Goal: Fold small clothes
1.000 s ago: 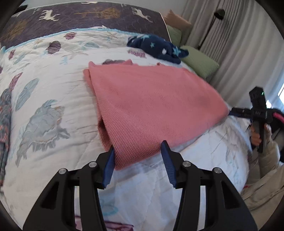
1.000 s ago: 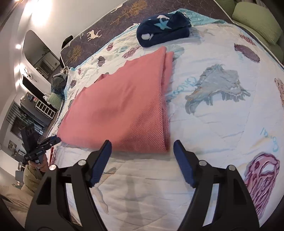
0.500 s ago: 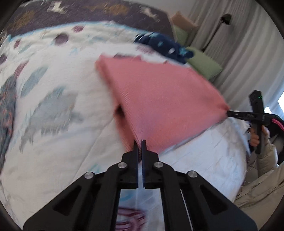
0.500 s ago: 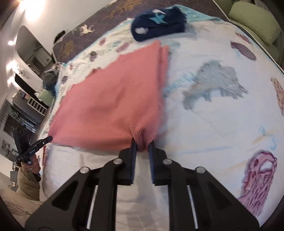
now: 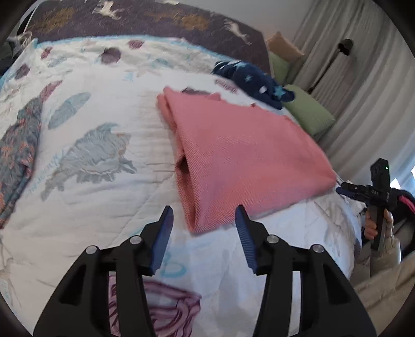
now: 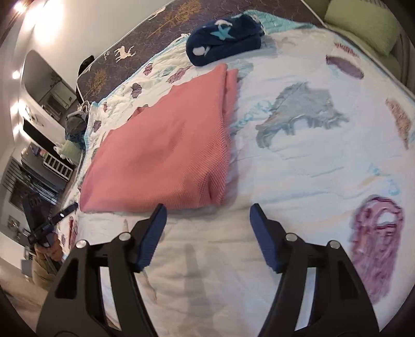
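Observation:
A folded pink garment (image 5: 241,160) lies flat on the shell-print quilt (image 5: 90,202). My left gripper (image 5: 203,211) hovers at its near left corner. Its jaws are opening; the corner lies loose between the blue fingertips and neither pad presses it. In the right wrist view the pink garment (image 6: 166,155) ends just beyond my right gripper (image 6: 207,208). Those jaws are opening too, with only bare quilt between them. Each gripper shows in the other's view: the right gripper (image 5: 345,189) by the garment's far corner, the left gripper (image 6: 71,207) low at the left.
A folded navy star-print garment (image 5: 256,80) sits behind the pink one near the dark headboard blanket (image 5: 155,18). Green pillows (image 5: 308,111) and grey curtains (image 5: 363,90) are to the right. A patterned cloth (image 5: 18,155) lies at the quilt's left edge.
Half a second ago both grippers were shut on the pink garment's near corners. Both have let go and stand open again, and the garment lies flat on the quilt.

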`<state>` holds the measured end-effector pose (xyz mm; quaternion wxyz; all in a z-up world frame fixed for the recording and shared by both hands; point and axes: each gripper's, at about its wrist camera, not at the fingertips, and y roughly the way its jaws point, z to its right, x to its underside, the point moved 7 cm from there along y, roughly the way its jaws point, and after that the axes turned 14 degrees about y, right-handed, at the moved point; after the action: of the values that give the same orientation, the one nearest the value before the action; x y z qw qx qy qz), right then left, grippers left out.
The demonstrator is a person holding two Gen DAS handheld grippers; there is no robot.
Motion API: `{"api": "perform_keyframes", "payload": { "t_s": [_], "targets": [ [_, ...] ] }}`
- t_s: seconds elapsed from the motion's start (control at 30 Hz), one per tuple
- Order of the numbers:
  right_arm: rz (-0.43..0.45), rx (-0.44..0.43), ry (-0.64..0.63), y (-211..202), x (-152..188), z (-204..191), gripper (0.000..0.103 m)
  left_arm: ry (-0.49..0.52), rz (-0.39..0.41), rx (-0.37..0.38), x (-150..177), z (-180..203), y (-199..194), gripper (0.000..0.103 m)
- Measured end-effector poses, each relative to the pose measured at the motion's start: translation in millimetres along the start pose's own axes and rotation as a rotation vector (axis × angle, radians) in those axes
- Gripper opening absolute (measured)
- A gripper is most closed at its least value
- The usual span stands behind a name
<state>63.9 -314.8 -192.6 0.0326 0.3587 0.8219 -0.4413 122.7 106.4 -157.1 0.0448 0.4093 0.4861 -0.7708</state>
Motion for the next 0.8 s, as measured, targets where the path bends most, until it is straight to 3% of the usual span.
{"api": "perform_keyframes", "payload": {
  "t_s": [0.03, 0.07, 0.1, 0.13, 0.3, 0.33, 0.43, 0.57, 0.8],
  "targets": [
    [0.003, -0.006, 0.002, 4, -1, -2, 0.069, -0.012, -0.018, -0.003, 1, -1, 6, 0.050],
    [0.009, -0.005, -0.002, 6, -2, -3, 0.058, -0.022, -0.031, -0.005, 1, -1, 12, 0.050],
    [0.017, 0.004, -0.014, 8, -4, -5, 0.041, -0.023, -0.031, -0.012, 1, -1, 16, 0.050],
    [0.014, 0.020, -0.028, 10, -4, -6, 0.009, -0.011, -0.019, -0.021, 0, 1, 17, 0.050],
    [0.016, 0.037, -0.069, 1, -4, -4, 0.007, 0.008, -0.018, -0.038, 1, 2, 19, 0.050],
    [0.022, 0.052, -0.075, -2, -4, -3, 0.000, 0.008, -0.017, -0.042, 2, 1, 18, 0.050],
    [0.073, 0.212, -0.062, -13, -12, 26, 0.000, -0.002, -0.010, -0.037, 4, -2, 17, 0.050],
    [0.083, 0.206, 0.030, -32, -11, 53, 0.000, -0.009, -0.005, -0.033, 4, -2, 17, 0.050],
    [0.079, 0.134, -0.055, -24, -7, 9, 0.004, -0.007, -0.007, -0.042, 2, -1, 18, 0.050]
  ]
}}
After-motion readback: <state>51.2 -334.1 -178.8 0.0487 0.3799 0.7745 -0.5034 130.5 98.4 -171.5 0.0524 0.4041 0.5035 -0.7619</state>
